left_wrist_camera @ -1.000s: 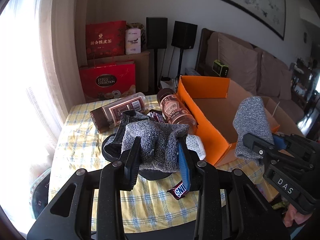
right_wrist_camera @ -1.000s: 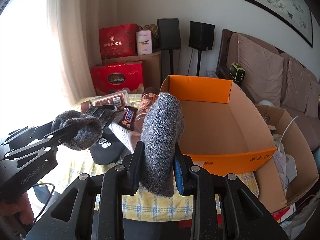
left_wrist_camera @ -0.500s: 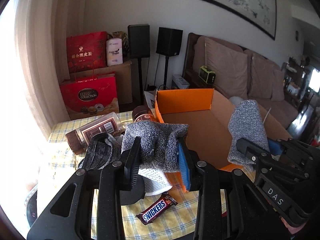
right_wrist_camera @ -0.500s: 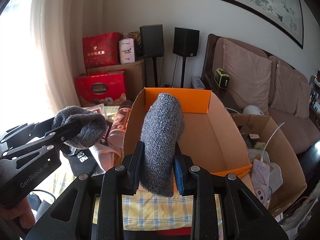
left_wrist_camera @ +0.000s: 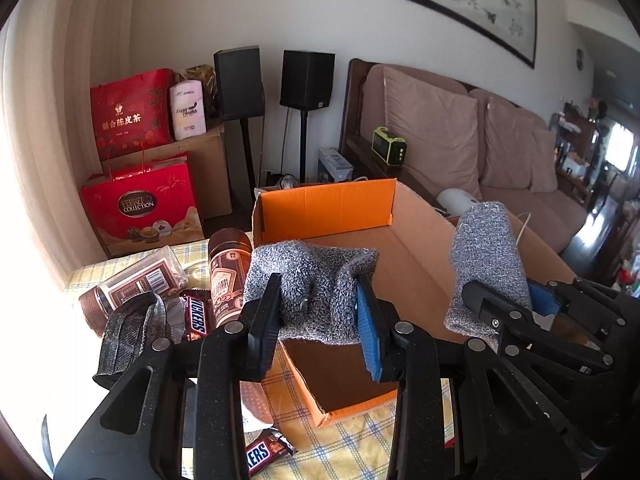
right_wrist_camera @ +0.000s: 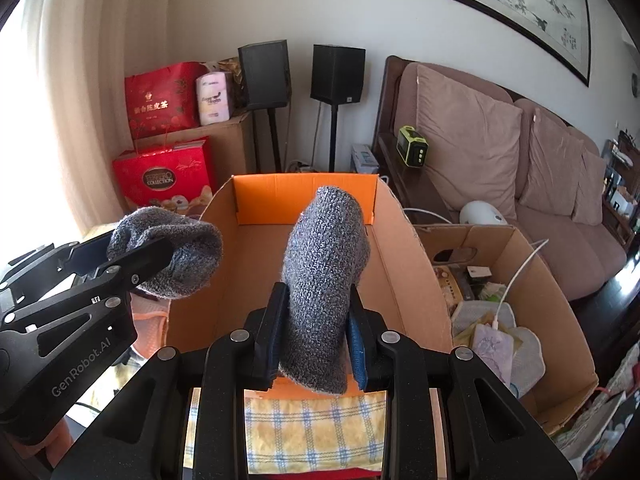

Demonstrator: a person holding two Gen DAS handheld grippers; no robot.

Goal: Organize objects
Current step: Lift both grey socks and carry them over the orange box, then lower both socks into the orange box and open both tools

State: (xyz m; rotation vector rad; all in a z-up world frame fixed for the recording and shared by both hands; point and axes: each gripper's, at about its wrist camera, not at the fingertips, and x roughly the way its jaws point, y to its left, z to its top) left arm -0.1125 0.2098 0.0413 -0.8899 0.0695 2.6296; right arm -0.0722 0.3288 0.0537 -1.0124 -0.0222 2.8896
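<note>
My left gripper (left_wrist_camera: 319, 296) is shut on a bunched grey knit sock (left_wrist_camera: 312, 276), which hangs over the near left corner of the orange cardboard box (left_wrist_camera: 324, 208). My right gripper (right_wrist_camera: 316, 308) is shut on a second grey sock (right_wrist_camera: 324, 260) that stands upright above the box's (right_wrist_camera: 304, 196) near edge. The box interior looks bare. From the left wrist view, the right gripper (left_wrist_camera: 504, 298) and its sock (left_wrist_camera: 484, 248) sit over the box's right side. The left gripper (right_wrist_camera: 160, 250) with its sock (right_wrist_camera: 172, 256) shows at the box's left wall.
On the yellow checked tablecloth (left_wrist_camera: 352, 440) left of the box lie two brown jars (left_wrist_camera: 228, 272), Snickers bars (left_wrist_camera: 197, 318) and a dark mesh cap (left_wrist_camera: 128, 332). A second cardboard box (right_wrist_camera: 520, 280) with clutter stands to the right. Red gift bags, speakers and a sofa are behind.
Both grippers have carried their socks to the right, from over the table clutter to over the orange box. The jars and cap have slid left in view. Both grips are unchanged.
</note>
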